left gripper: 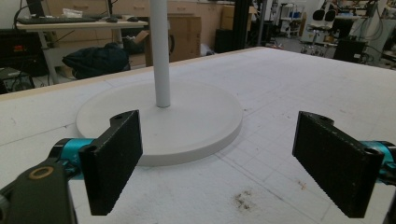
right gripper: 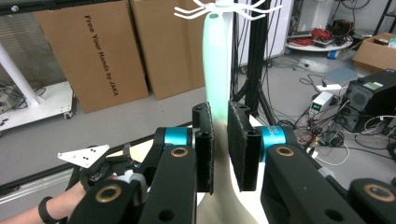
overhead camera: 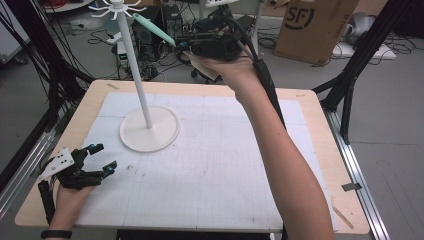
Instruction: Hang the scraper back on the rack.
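Above the table (overhead camera: pixel 310 150), right claw (overhead camera: pixel 181 44) (clamped) lifts spatula (overhead camera: pixel 152 29) beside rack (overhead camera: pixel 134 65).

The pale mint-green plastic utensil (overhead camera: pixel 152 28) with a cream-coloured wider end was held aloft, handle tip beside the white rack's (overhead camera: pixel 134 60) top hooks, far left.

1 spatula (overhead camera: pixel 152 28), 1 rack (overhead camera: pixel 149 127), 2 grippers.

A mint-green handle (overhead camera: pixel 153 29) is seen beside a white stand (overhead camera: pixel 149 129) on a white mat (overhead camera: pixel 215 165) marked with a faint grey grid, while black jaws with teal fittings are borne by the left gripper (overhead camera: pixel 102 159) and right gripper (right gripper: pixel 220 148).
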The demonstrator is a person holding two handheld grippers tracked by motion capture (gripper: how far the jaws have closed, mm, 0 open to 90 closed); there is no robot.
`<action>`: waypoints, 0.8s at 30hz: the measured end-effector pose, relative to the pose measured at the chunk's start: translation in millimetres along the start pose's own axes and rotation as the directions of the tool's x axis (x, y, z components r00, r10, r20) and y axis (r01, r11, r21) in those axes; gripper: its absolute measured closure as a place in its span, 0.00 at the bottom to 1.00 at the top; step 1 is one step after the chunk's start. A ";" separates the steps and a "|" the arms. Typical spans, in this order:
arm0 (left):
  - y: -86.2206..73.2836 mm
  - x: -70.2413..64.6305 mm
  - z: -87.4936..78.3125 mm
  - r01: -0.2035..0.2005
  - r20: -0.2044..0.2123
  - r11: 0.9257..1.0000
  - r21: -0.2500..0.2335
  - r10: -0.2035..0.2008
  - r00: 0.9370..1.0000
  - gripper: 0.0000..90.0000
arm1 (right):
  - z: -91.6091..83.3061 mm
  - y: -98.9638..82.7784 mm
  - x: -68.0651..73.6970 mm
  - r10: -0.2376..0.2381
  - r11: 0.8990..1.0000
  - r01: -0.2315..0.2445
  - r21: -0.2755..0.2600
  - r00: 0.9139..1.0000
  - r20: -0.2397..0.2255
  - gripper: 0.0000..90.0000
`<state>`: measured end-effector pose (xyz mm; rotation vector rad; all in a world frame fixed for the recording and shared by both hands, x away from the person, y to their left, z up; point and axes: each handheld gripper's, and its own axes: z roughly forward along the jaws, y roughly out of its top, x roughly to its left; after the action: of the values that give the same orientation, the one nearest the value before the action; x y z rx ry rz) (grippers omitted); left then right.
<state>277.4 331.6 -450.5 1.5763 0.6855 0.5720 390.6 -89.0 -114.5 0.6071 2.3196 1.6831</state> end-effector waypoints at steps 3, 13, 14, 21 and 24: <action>0.0 0.0 0.1 0.001 0.001 1.000 -0.001 -0.001 1.000 0.18 | 1.5 0.6 0.1 -0.005 1.000 0.005 -0.001 1.000 0.005 0.90; 0.0 0.0 0.0 0.000 0.001 1.000 0.000 0.000 1.000 0.18 | 6.9 0.6 0.4 -0.010 1.000 0.010 0.008 1.000 0.019 0.90; 0.0 0.0 0.1 0.000 0.001 1.000 0.000 0.000 1.000 0.18 | 7.2 0.7 0.1 -0.008 1.000 0.008 0.010 1.000 0.020 0.90; 0.0 0.0 0.0 0.000 0.001 1.000 0.000 0.000 1.000 0.18 | 13.3 -1.0 -0.6 -0.003 1.000 0.003 0.030 1.000 0.022 0.90; 0.0 -0.1 0.1 0.000 0.001 1.000 -0.001 0.000 1.000 0.18 | 15.8 -1.5 -1.4 -0.007 0.999 0.006 0.032 1.000 0.023 0.90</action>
<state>277.4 331.4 -450.5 1.5756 0.6846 0.5711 397.9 -76.5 -121.1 0.6217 2.3340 1.6299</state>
